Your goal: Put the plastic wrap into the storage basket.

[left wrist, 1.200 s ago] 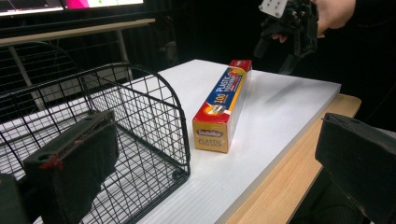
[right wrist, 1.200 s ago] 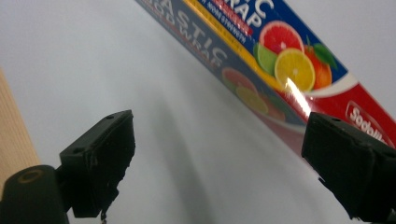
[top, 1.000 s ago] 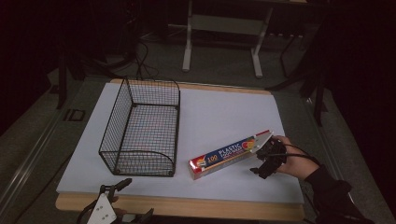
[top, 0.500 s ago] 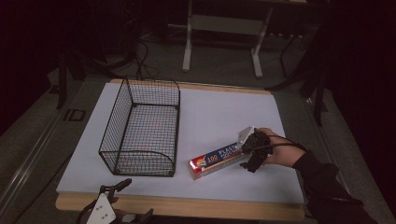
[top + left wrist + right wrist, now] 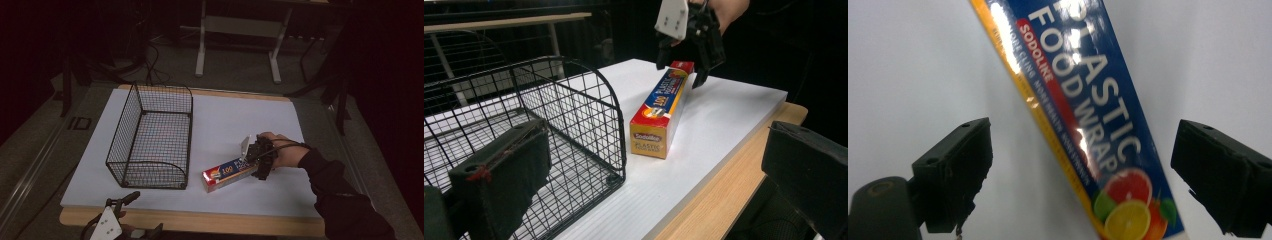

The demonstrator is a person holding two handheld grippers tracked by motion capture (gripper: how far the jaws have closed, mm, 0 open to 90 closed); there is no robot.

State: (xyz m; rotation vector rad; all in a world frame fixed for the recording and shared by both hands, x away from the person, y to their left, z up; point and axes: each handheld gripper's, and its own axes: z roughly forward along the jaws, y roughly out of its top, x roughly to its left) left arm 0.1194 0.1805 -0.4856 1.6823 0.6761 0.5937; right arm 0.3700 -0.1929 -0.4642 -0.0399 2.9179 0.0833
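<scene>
While the right gripper [image 5: 250, 161] hovers over the far end of the long blue-and-orange cardboard plastic-wrap box [image 5: 227, 174], its jaws spread wide on either side without touching. Box lies flat on the white tabletop [image 5: 225, 120], just beside the black wire basket [image 5: 150, 137]. Left gripper [image 5: 120, 215], jaws released, waits at the table's near edge.

Right gripper [image 5: 254, 159] reaches forward on an outstretched, dark-sleeved arm, fingers [image 5: 955, 170] spread wide and pointing down | Left gripper [image 5: 131, 199] held low at the near edge, fingers [image 5: 506, 175] parted
</scene>
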